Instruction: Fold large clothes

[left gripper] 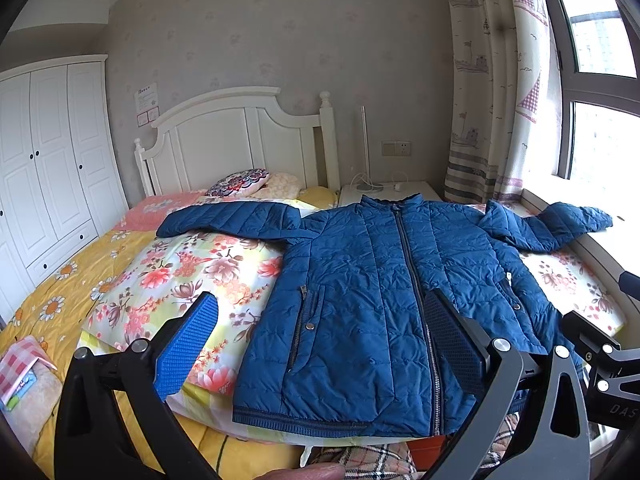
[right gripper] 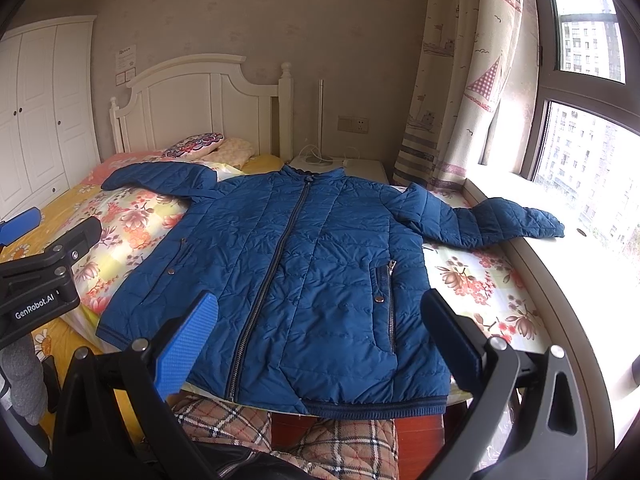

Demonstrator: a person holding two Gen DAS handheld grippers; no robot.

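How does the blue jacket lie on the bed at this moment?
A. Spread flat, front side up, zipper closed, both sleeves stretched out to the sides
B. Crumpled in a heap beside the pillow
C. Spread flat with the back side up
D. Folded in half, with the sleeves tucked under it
A: the blue jacket lies flat on the floral quilt, its closed zipper faces up, and one sleeve reaches out to each side.

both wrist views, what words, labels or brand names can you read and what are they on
"GenRobot.AI": white print on the left gripper body, seen in the right wrist view.
"DAS": partial white letters, cut off at the frame edge, on the right gripper body, seen in the left wrist view.
Paper notices on the wall by the headboard: printed, but too small to read.
Small packet at the bed's near left corner: print blurred, unreadable.
Blue jacket: no readable label.
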